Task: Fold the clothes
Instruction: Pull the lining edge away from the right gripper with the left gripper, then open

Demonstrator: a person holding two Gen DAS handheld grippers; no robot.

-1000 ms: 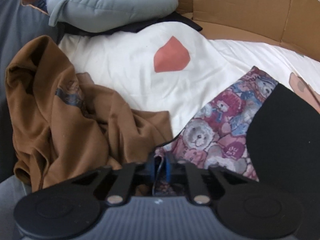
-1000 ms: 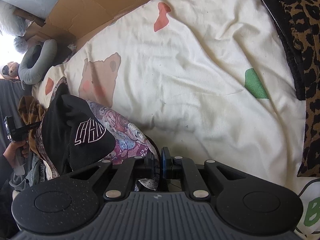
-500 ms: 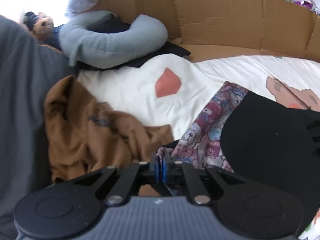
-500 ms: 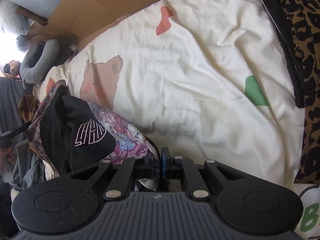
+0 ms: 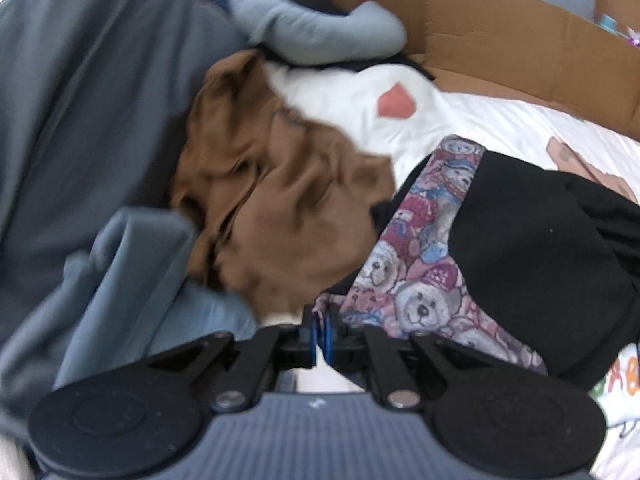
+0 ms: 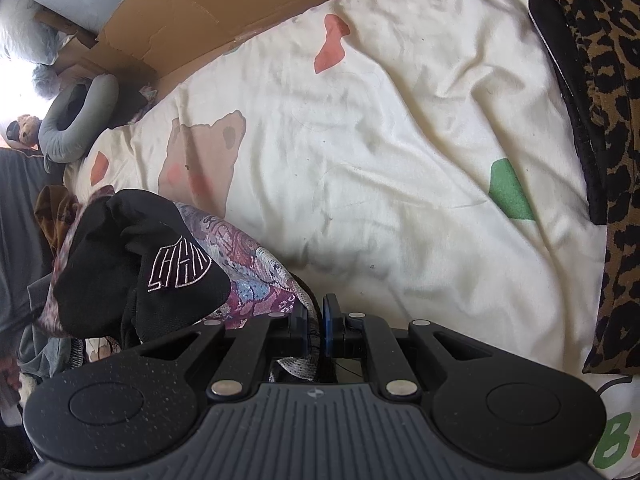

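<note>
Both grippers pinch the same teddy-bear print garment (image 5: 416, 280), which lies on the cream duvet (image 6: 400, 160) with a black garment (image 6: 132, 264) bunched on top. The left gripper (image 5: 320, 330) is closed on its hem beside a crumpled brown shirt (image 5: 280, 216). The right gripper (image 6: 316, 326) clamps another edge.

Teddy-print garment (image 5: 416, 280) soft matt cloth; quilt (image 6: 400, 168) creased cotton; wall (image 5: 500, 44) matt corrugated cardboard.

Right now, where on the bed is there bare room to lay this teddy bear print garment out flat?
The open patch is the cream duvet, bordered by the cardboard at the far side and the leopard print blanket. It is crowded around the teddy bear print garment: the brown garment and grey neck pillow sit close.
</note>
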